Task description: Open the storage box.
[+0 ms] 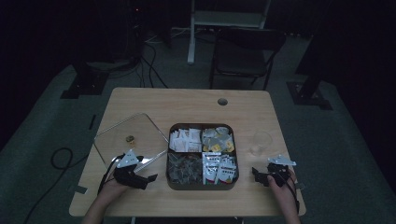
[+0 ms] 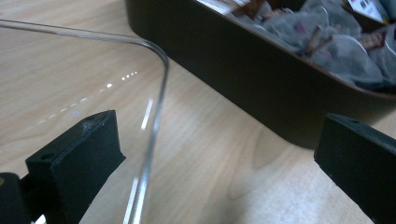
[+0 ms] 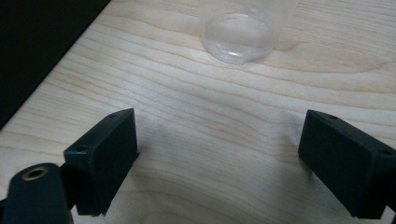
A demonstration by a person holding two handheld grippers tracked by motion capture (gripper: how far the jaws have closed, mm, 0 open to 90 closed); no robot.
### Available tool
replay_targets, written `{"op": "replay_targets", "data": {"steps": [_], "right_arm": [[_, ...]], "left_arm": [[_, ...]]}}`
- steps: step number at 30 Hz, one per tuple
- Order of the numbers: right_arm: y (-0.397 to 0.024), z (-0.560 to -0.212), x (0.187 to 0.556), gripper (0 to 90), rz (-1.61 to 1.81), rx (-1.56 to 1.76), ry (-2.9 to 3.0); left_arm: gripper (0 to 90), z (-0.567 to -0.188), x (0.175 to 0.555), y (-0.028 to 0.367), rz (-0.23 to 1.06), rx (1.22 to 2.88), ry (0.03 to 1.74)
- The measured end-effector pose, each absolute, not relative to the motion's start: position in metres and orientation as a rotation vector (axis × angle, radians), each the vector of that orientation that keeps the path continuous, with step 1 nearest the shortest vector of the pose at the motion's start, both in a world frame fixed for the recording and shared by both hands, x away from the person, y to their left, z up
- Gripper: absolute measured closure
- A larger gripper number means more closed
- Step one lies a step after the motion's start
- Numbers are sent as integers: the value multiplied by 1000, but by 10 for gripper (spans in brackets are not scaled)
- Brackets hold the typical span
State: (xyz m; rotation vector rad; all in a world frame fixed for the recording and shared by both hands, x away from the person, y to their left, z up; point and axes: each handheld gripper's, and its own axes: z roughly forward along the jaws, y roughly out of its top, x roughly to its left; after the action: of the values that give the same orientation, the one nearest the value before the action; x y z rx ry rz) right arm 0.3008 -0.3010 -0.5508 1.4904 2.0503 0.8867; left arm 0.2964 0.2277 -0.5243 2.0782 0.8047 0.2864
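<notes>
Clear lid (image 1: 130, 138) is lying flat at the left of the high view, its near corner sitting between the wide-open jaws of the left tool (image 1: 150, 178), ungripped. Just right, the dark box (image 1: 201, 186) is holding tea packets. Farther right, the right tool (image 1: 258, 176) is gaping empty near a clear cup (image 1: 261, 142) on the wooden surface (image 1: 187, 102).

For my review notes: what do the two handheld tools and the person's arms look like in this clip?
Both are black two-jaw devices. The left tool and the right tool each carry a pale grey three-cornered plate on top and trail a black cable along the forearm. In the gripper views the jaws are blocky, matte black pads with small holes. The right one has a brass-coloured ring at its base. No sleeves show on the forearms.
</notes>
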Motion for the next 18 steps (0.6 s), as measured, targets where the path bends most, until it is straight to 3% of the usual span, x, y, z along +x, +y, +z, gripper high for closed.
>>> {"op": "replay_targets", "data": {"steps": [18], "right_arm": [[-301,-551,301,112,886,1490,2051]], "left_arm": [[13,-540,271,201,195,2202,671]]}}
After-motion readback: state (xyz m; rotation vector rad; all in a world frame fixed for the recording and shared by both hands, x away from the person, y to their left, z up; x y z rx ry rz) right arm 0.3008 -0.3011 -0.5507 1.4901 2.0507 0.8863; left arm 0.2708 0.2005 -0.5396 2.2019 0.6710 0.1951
